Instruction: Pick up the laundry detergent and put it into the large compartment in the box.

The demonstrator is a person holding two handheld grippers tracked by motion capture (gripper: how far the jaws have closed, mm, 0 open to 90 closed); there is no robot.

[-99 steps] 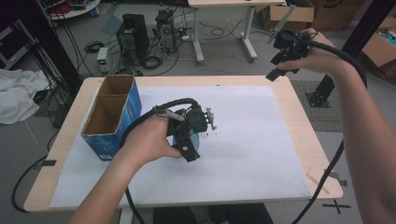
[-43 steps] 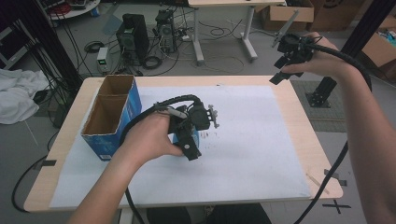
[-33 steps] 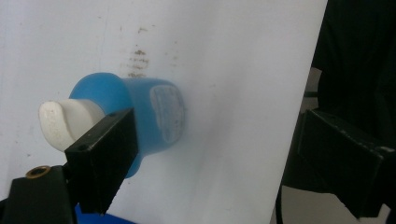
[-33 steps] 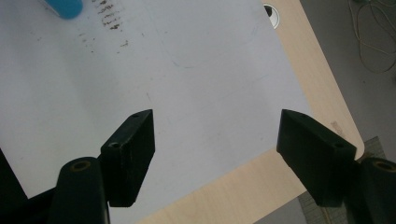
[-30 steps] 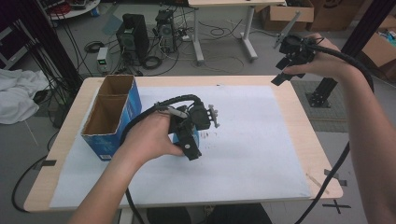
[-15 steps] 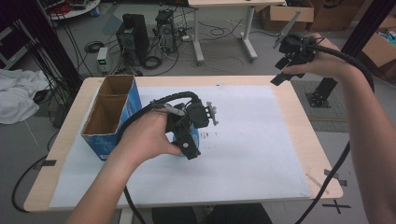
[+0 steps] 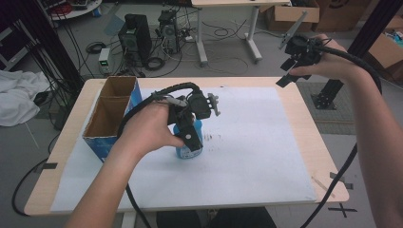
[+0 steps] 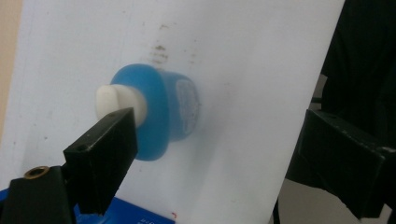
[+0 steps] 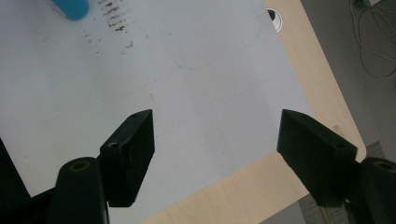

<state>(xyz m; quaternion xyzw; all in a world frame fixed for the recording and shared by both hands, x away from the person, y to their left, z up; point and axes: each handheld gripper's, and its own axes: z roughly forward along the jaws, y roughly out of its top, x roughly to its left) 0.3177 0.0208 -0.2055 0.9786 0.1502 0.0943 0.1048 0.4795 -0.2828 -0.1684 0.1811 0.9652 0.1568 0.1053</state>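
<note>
A blue bottle (image 7: 190, 151) with a white cap stands upright on the white paper, left of the table's middle. My left gripper (image 7: 191, 136) hangs right over it, pointing down. In the left gripper view the bottle (image 8: 163, 109) is seen from above, its white cap (image 8: 116, 98) just past the tip of the left jaw. The left gripper (image 8: 224, 163) is open wide and touches nothing. My right gripper (image 7: 287, 66) is held high beyond the table's far right corner, also open. In its own view the right gripper (image 9: 217, 154) looks down on bare paper, and the bottle (image 9: 70, 7) shows far off.
A white paper sheet (image 7: 256, 156) covers most of the wooden table (image 7: 306, 123), with brown smudges (image 7: 211, 137) beside the bottle. An open two-compartment cardboard box with blue sides (image 7: 100, 145) stands at the left. Computers, cables and desks fill the floor behind.
My left gripper has stayed over the bottle, shifting only slightly. The right gripper has held its raised place at the far right.
</note>
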